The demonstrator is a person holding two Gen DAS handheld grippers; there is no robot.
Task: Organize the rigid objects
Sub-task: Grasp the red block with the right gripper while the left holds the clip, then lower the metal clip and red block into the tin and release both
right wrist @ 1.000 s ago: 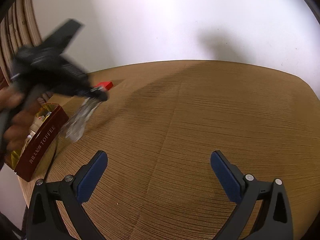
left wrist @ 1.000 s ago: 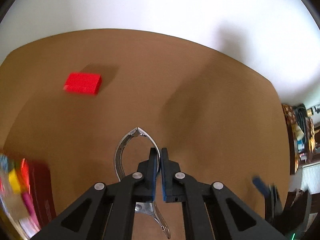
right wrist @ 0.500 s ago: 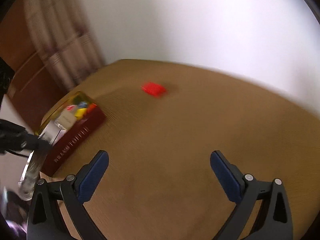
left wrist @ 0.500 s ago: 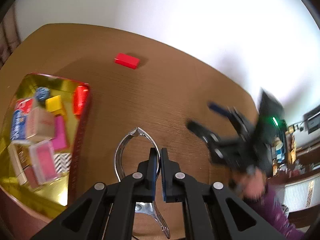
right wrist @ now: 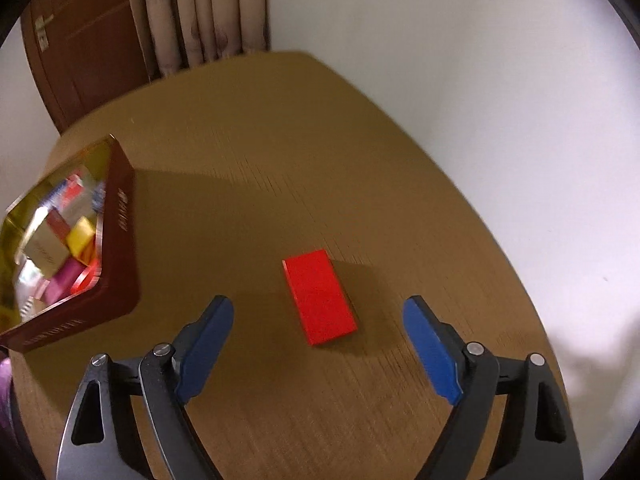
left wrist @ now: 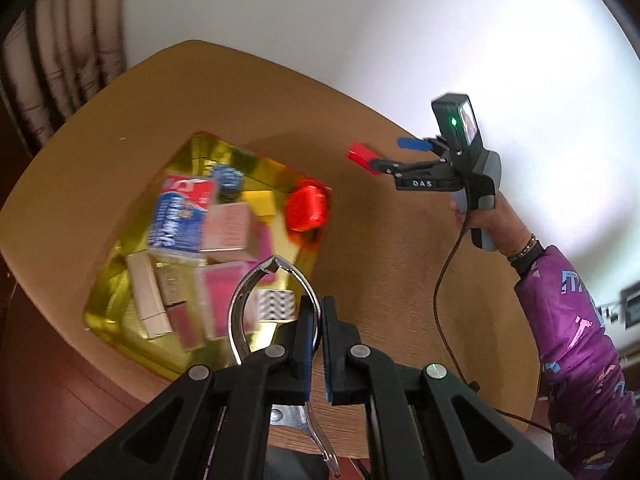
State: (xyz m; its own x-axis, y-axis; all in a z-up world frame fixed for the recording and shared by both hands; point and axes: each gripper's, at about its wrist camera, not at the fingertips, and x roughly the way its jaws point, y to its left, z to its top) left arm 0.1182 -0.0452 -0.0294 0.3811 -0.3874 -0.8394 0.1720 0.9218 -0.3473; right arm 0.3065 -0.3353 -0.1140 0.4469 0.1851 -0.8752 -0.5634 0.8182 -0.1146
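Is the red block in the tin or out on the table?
Out: the red block lies flat on the table, apart from the tin.

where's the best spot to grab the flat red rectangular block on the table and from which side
Grip the flat red rectangular block across its two long edges, near mid-length, coming down from above. It lies flat on the brown wooden table with bare space on both long sides, and the right gripper already straddles that narrow width, its jaws closing but not yet touching.

Round wooden table (right wrist: 320, 168), white wall (right wrist: 460, 60) behind it, patterned curtain (right wrist: 200, 12) at the far edge, brown door (right wrist: 84, 48) beside the curtain
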